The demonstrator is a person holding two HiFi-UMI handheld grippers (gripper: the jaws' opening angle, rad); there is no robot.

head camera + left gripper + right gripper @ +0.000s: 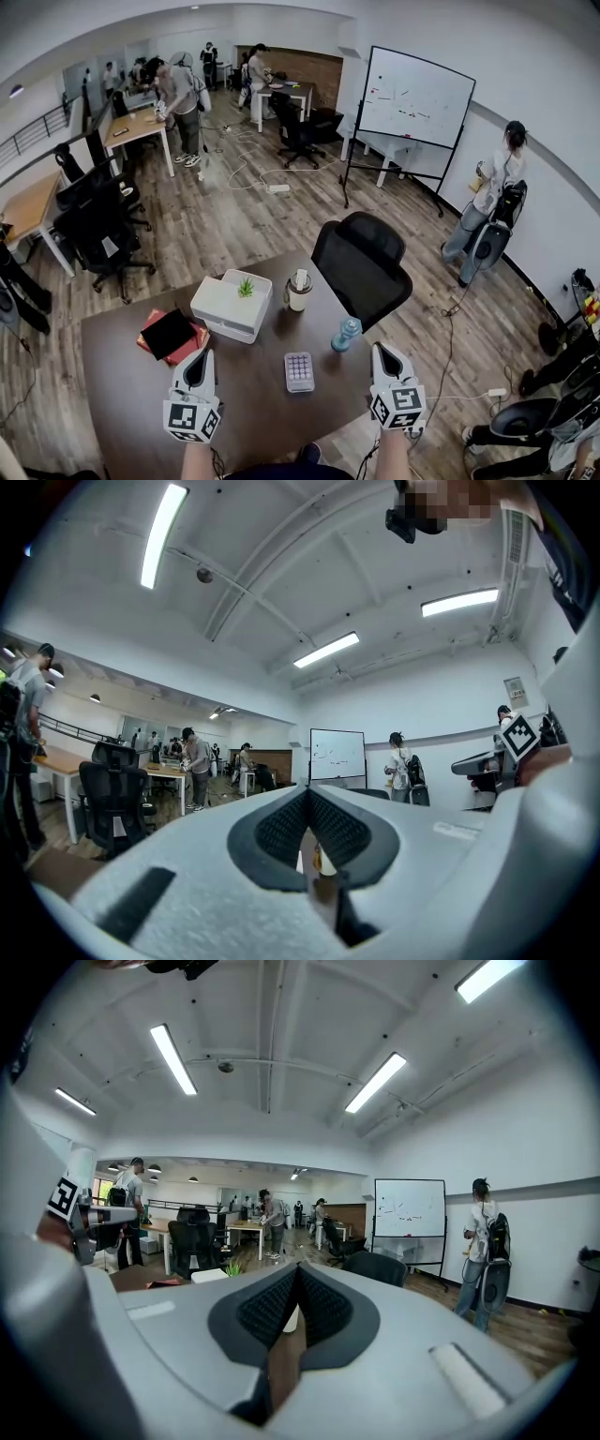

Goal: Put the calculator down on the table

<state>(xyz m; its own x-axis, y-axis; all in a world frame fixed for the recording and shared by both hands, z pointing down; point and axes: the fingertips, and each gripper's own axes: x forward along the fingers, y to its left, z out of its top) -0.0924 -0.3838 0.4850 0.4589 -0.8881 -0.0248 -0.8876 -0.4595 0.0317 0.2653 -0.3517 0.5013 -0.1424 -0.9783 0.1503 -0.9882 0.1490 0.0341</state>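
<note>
I'm looking into a big open office w/ wood floor (234,225). There are people at desks far back, and one person (489,197) stands by the wall at the right of the head view. A whiteboard (417,97) on a stand is past the table.

The dark brown table (112,384) fills the lower part of the head view. A black chair (361,262) is pushed up at its far edge. On the table's far-left part is a white box (223,314). Just beside it to the left is a red stack (194,345) w/ a flat black item (169,333) lying on top.

I've got the L gripper (201,356) at the near-left and the R gripper (380,350) at the near-right. Both point away from me, approx level, by the table's near edge. Both are clenched: in each gripper view the pads meet at the tips w/ nothing btwn them.

A white cup (299,292) w/ lid stands right of the box, near the far edge. A blue bottle (346,335) is upright, just ahead of the R gripper. The calculator (299,371) lies flat on the table, keys up, btwn the two grippers and apart from both. It's closer to me than the cup & bottle. A small green plant (246,287) sits on top of the box.
</note>
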